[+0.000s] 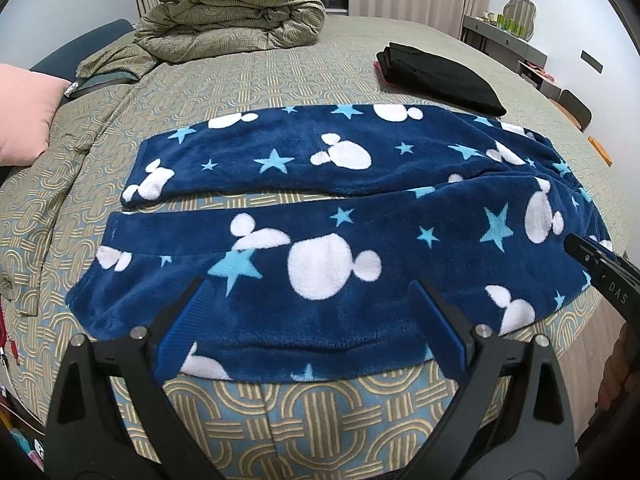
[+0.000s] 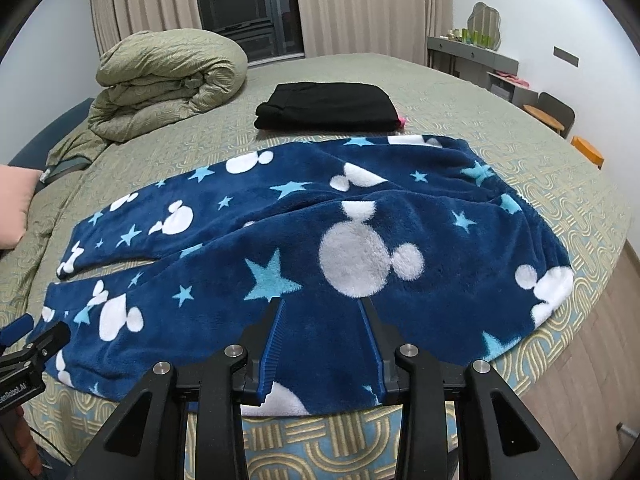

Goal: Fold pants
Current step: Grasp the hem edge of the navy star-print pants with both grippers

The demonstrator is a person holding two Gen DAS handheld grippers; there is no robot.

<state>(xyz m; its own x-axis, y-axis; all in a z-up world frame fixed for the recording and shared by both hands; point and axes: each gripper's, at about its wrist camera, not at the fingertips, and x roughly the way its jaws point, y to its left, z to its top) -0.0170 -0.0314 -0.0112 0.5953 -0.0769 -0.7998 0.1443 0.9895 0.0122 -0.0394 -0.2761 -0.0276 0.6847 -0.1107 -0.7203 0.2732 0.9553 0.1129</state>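
pants (image 1: 320, 208): navy fleece with white mouse-head shapes and light blue stars, spread flat on the bed, both legs side by side with a narrow gap of bedspread between them, cuffs to the left, waist to the right
near leg: lies along the bed's front edge, hem just above both grippers
left gripper (image 1: 308, 292): jaws spread wide over the near leg, blue pads not pressing the fleece, nothing held
right gripper (image 2: 322, 306): jaws partly open, tips over the near leg towards the waist; fleece shows between the pads, can't tell if it's pinched
bed (image 2: 520, 92): olive and gold patterned bedspread
black clothes (image 2: 328, 106): folded pile just beyond the pants, apart from them
quilt (image 1: 236, 12): folded bundle, far left of the bed
pink pillow (image 1: 24, 116): left edge
dresser (image 2: 472, 56): grey, against the far right wall
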